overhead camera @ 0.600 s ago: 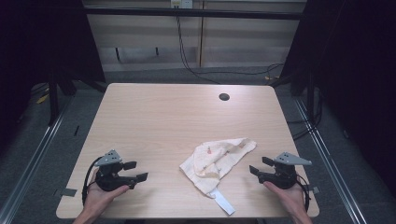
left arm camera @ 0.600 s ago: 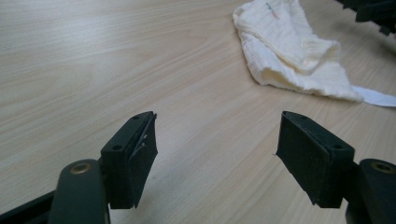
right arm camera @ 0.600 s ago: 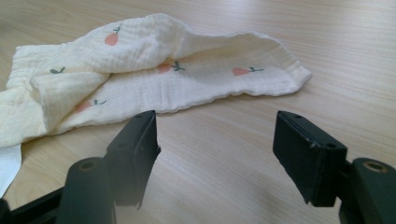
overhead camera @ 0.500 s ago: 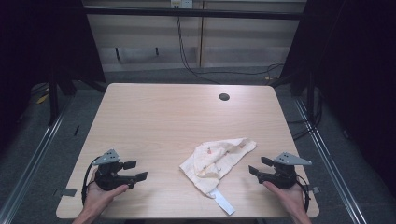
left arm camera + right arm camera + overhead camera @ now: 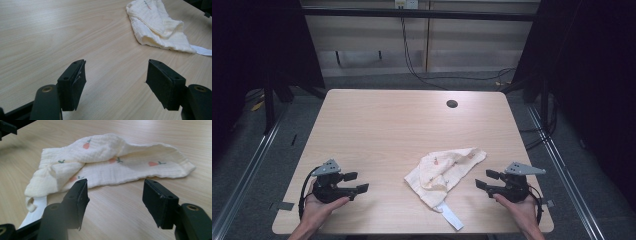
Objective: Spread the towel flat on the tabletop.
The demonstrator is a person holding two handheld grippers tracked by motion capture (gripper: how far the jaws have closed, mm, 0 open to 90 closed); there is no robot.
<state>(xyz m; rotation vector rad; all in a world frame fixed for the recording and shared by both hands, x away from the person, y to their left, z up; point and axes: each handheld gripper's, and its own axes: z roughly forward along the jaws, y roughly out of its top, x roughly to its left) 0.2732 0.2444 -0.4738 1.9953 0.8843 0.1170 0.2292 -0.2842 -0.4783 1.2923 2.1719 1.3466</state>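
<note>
1. The table [image 5: 377, 125] is big, flat and made of pale wood. Most of it is bare, so I have lots of room to move. There is a small dark hole [image 5: 452, 104] far away near the back edge.

2. The cloth [image 5: 444, 170] lies crumpled on the table near my side, between my two hands and closer to my right one. It is cream with little fruit pictures on it. I think it is soft, light and floppy. It will bend and sag when I lift it, and it will not break.

3. A white tag [image 5: 451, 216] sticks out of the cloth toward the front edge of the table.

4. My left gripper [image 5: 353, 183] rests in my hand near the front left. Its jaws are wide apart and hold nothing.

5. My right gripper [image 5: 486, 179] is just beside the cloth but not touching it. Its jaws are also wide apart and hold nothing.

6. I think a good place to pinch is a corner or the thick folded edge facing my right gripper.

7. The front edge is close, so I should pull gently.
</note>
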